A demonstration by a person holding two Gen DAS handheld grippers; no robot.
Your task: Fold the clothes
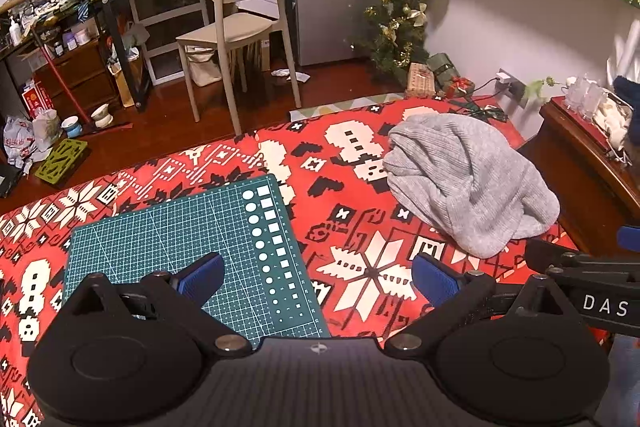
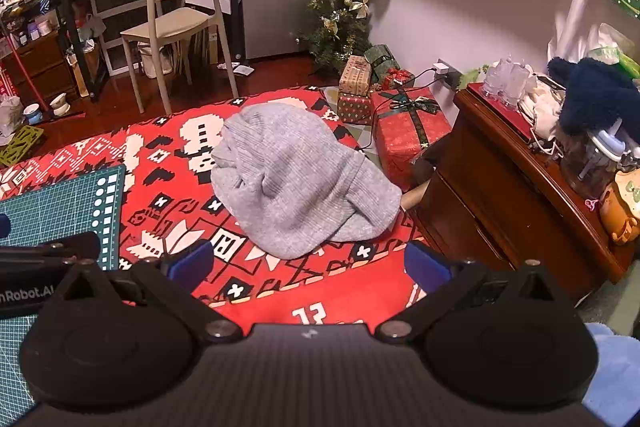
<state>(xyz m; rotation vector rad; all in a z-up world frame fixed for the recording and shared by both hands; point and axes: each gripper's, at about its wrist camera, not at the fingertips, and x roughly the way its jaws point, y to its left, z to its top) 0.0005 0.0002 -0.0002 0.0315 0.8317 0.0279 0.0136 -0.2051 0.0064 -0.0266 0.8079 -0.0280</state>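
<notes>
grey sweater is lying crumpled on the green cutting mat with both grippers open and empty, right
Not quite. The grey sweater lies crumpled on the red patterned blanket, beside the green cutting mat and apart from it, as the left wrist view shows. The left gripper and right gripper are indeed open and empty.

In the left wrist view, white capitals "DAS" stand on the black arm of the right gripper (image 1: 592,291), which enters the picture at about 4 o'clock; the word is cut by the edge, so any further letters cannot be told. In the right wrist view, white lettering "n.Robot.AI" stands on the black body of the left gripper (image 2: 32,287), at about 8 o'clock, its beginning cut by the edge. The green cutting mat (image 1: 180,235) carries a printed grid with rows of white circles and squares along one side, but its numbers are too small to read
</notes>
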